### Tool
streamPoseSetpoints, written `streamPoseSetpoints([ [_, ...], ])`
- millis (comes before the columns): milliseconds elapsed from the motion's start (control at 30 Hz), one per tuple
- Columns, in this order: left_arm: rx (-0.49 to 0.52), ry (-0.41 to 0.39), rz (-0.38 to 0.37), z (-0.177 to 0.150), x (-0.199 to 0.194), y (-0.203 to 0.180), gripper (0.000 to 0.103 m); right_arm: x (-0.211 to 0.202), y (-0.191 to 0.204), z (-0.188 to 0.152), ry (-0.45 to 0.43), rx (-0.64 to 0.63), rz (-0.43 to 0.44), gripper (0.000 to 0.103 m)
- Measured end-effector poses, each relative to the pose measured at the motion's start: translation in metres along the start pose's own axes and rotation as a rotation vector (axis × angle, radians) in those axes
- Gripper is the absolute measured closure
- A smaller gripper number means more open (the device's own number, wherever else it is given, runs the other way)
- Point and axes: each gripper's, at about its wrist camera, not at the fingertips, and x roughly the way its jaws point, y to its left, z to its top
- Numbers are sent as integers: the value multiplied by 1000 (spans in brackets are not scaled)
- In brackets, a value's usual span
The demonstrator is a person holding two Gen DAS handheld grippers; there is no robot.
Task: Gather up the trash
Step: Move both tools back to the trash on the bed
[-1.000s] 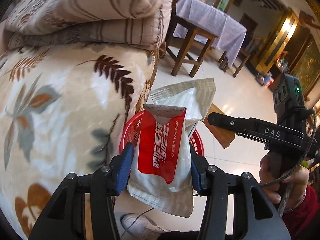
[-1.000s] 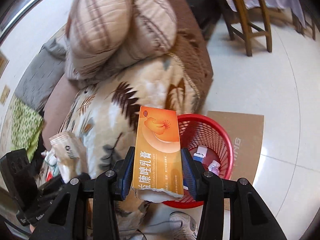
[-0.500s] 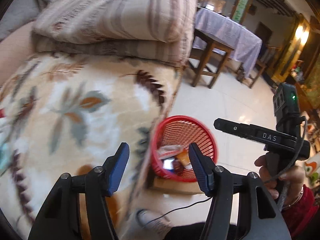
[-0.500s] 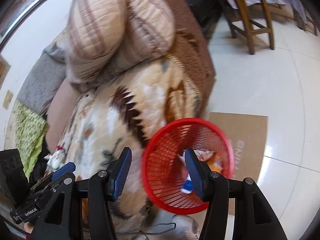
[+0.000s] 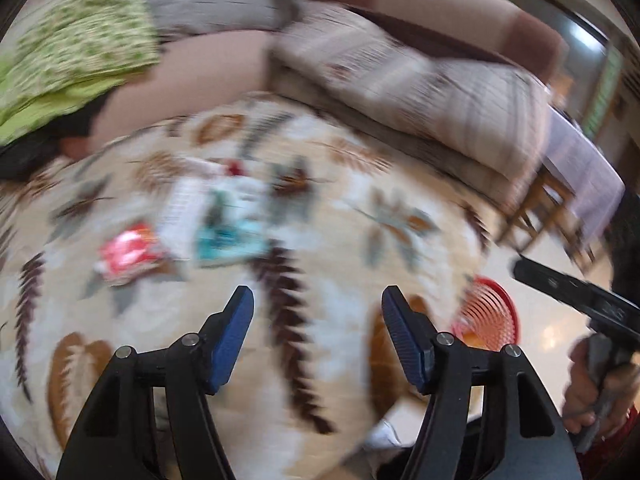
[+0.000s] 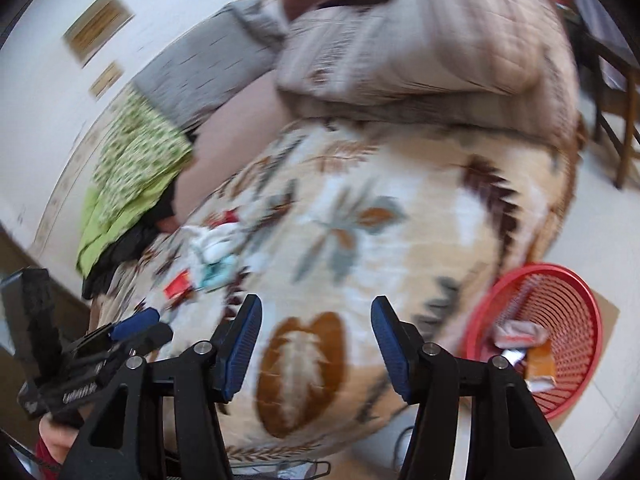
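Though motion blur smears both views, leaf-print blanket fills them. Red basket beside it on floor, wrappers inside seen only from right wrist. Trash pile on blanket, items unreadable. Left gripper and right gripper: jaws opening, nothing between.

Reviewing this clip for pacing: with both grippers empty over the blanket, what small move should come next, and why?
Probably carry the left gripper toward the pile of wrappers on the blanket. Both it and the right gripper have nothing between their jaws, which are opening, the red basket already holds some trash, and that pile is the only litter visible, though blurred.
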Motion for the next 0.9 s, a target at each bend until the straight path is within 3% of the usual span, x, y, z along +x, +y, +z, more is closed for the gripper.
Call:
streamPoseSetpoints([
  [267, -249, -18, 149, -3, 7, 143, 35, 51, 64, 9, 86, -68, 57, 37],
  [467, -431, -31, 163, 3, 27, 223, 35, 117, 108, 22, 194, -56, 123, 37],
  [600, -443, -37, 120, 21, 55, 240, 35, 161, 122, 38, 238, 23, 143, 37],
  [700, -383, 5, 77, 36, 93, 244, 35, 178, 125, 42, 231, 56, 153, 37],
  [833, -347, 84, 27, 35, 130, 250, 35, 190, 116, 36, 228, 34, 172, 37],
  [900, -341, 87, -12, 28, 134, 250, 35, 197, 106, 34, 248, 46, 168, 37],
])
